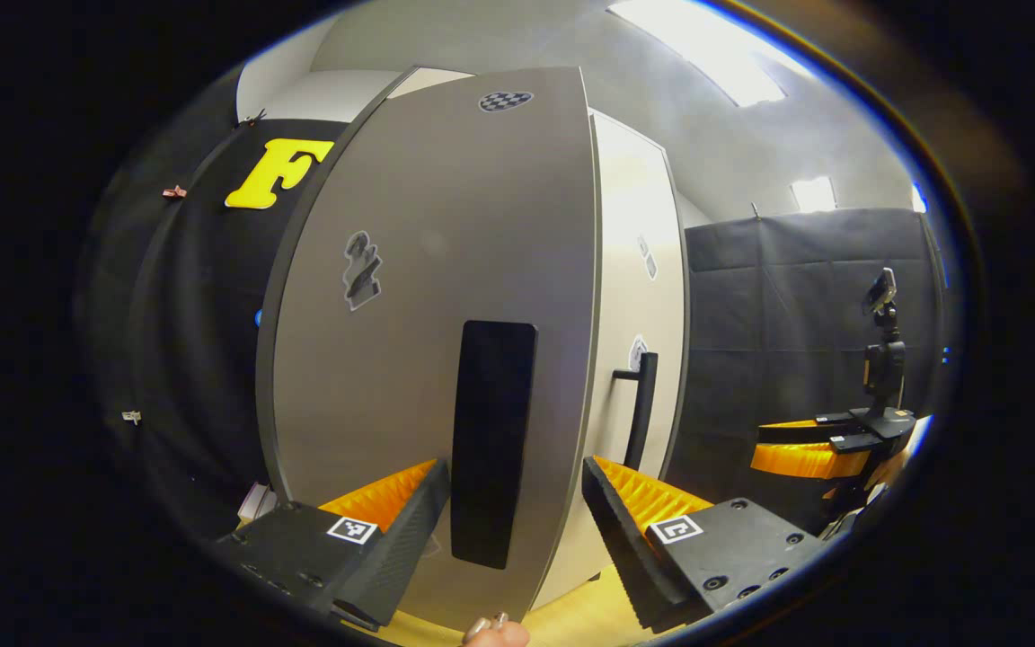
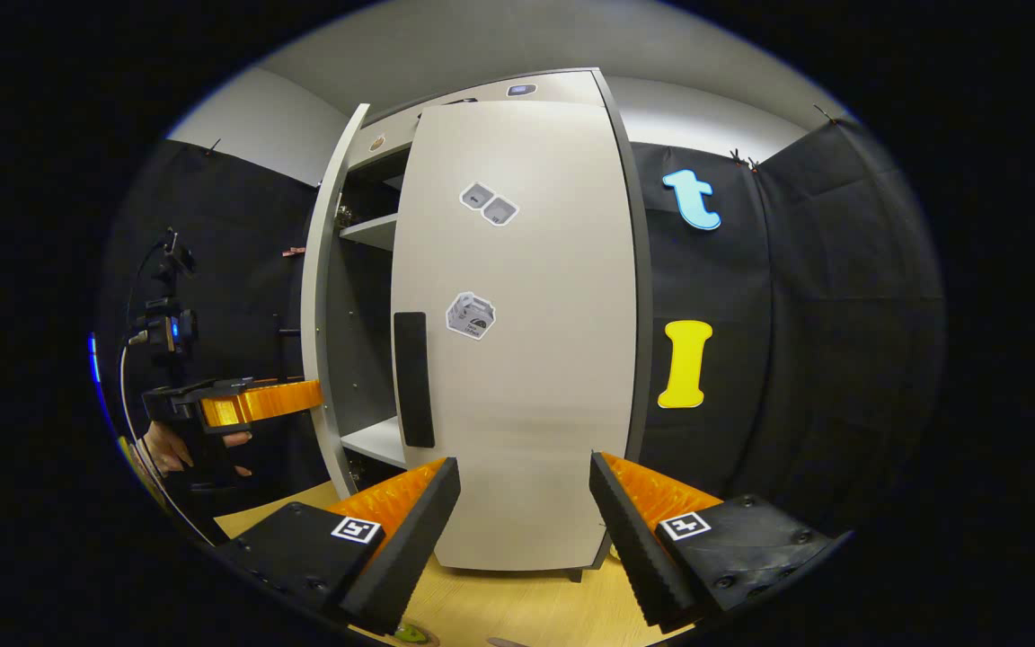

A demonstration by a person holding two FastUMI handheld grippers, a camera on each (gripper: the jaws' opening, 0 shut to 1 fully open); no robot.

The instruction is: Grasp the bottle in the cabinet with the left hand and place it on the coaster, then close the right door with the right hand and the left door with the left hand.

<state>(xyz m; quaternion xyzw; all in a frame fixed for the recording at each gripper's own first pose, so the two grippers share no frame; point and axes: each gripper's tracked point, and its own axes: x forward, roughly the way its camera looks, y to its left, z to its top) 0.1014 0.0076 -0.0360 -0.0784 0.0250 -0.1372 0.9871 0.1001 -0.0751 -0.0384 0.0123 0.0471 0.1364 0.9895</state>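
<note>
Up close in the left gripper view: left gripper [image 1: 516,503] fingers spread wide, holding nothing, facing the tall grey left cabinet door [image 1: 428,296] with its black vertical handle strip [image 1: 492,440]; right gripper [image 1: 809,454] off to the side.

Right gripper view: right gripper [image 2: 525,508] also wide open and empty before the pale right cabinet door [image 2: 517,359], seemingly closed. Left door ajar. Green-topped object at the bottom edge, possibly the bottle [image 2: 411,633] on the wooden tabletop [image 2: 517,602]; coaster hard to make out. Step: closing the left door; next, push it flush.
</note>
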